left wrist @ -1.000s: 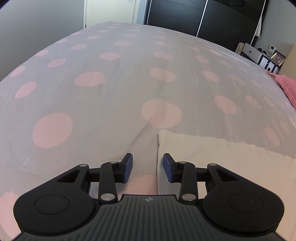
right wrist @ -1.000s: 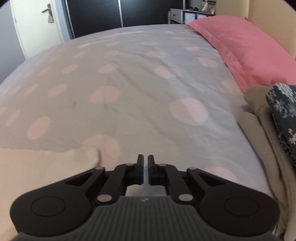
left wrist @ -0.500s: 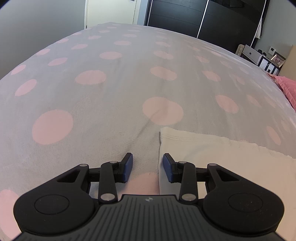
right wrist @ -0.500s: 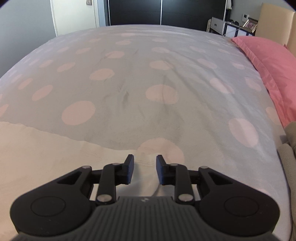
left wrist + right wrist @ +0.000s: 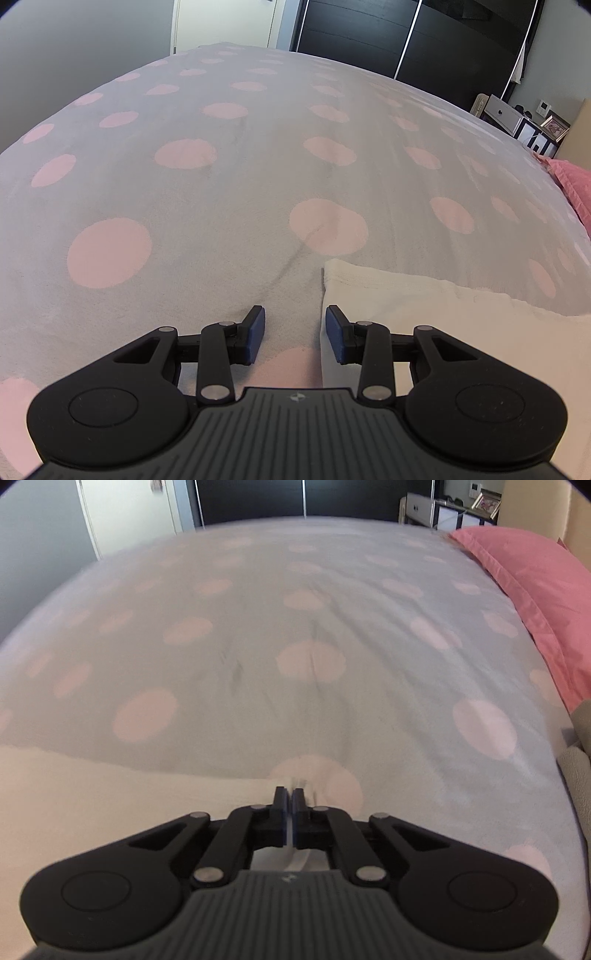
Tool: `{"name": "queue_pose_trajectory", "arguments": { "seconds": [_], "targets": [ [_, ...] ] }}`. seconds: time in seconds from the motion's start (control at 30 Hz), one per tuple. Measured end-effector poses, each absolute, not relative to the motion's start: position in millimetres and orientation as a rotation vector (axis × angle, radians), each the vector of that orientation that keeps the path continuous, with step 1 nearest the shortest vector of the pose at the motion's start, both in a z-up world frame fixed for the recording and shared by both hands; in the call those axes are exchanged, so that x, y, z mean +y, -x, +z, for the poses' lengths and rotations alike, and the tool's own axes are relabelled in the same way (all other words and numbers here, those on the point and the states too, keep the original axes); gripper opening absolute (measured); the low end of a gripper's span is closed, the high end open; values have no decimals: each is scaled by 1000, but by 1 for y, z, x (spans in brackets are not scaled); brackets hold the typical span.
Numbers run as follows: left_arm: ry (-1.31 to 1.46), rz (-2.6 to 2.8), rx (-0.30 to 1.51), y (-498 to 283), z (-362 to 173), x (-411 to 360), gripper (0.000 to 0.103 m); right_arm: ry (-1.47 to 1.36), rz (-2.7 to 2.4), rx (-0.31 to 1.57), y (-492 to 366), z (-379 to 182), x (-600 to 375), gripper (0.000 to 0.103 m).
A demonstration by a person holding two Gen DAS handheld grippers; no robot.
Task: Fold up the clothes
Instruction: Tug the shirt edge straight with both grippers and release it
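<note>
Since half a second ago: left tongs point(image 5: 295, 328) unchanged, standing apart above the left edge of the cream cloth point(image 5: 443, 314), nothing between the pads; right tongs point(image 5: 289, 801) have gone from apart to closed, and a thin pale sliver of the cream cloth point(image 5: 110, 797) seems to run between the pads, so I judge them clamped on its right corner. Cloth lies flat on the dotted bed cover point(image 5: 221, 184), spread across the near side between the two tongs. Handling, judged: light, soft, limp fabric with a ribbed hem at the left corner; it will drape and sag when lifted from one point, so corners and hems are the places to grip, both ends level. Slippage risk low, fragility nil. Hard to make out: right view is motion-blurred, so how much cloth is pinched is unclear; the near edge of the cloth is hidden under both tool bodies; garment type not determinable. Pink pillow point(image 5: 535, 590) sits far right, with a beige fabric pile point(image 5: 580, 753) cut off by the frame.
</note>
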State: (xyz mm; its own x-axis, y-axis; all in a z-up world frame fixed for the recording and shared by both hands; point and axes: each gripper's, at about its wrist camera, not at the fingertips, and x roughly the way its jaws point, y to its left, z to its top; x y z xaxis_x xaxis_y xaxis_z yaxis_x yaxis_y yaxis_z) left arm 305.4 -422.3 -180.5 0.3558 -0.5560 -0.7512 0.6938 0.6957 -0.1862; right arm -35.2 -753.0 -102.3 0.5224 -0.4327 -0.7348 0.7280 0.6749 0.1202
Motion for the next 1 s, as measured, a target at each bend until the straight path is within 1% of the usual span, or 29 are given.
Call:
{"name": "queue_pose_trajectory", "arguments": {
  "seconds": [0.03, 0.17, 0.27, 0.37, 0.47, 0.67, 0.8, 0.87, 0.9, 0.93, 1.0],
  "targets": [
    [-172, -813, 896, -306, -180, -422, 34, -447, -726, 691, 42, -93, -753, 2],
    [-162, -816, 899, -307, -178, -420, 34, -426, -717, 641, 58, -75, -747, 2],
    [-163, -820, 905, -309, -176, -417, 34, -396, -774, 656, 70, -65, -739, 1],
    [-154, -837, 912, -310, -174, -414, 34, -406, -881, 743, 85, -73, -744, 1],
    [-142, -877, 924, -307, -172, -415, 34, -430, -936, 808, 101, -94, -749, 1],
    [-123, -949, 952, -299, -172, -432, 34, -495, -968, 860, 116, -129, -755, 1],
    [-92, -980, 990, -296, -177, -447, 34, -499, -968, 858, 114, -137, -756, 2],
    [-108, -978, 987, -293, -178, -458, 37, -505, -961, 854, 116, -137, -758, 2],
    [-118, -973, 980, -291, -178, -464, 41, -509, -957, 852, 116, -137, -758, 2],
    [-126, -977, 981, -288, -179, -469, 43, -514, -955, 850, 117, -137, -759, 2],
    [-141, -983, 981, -282, -180, -479, 43, -521, -950, 844, 118, -137, -760, 2]
  ]
}}
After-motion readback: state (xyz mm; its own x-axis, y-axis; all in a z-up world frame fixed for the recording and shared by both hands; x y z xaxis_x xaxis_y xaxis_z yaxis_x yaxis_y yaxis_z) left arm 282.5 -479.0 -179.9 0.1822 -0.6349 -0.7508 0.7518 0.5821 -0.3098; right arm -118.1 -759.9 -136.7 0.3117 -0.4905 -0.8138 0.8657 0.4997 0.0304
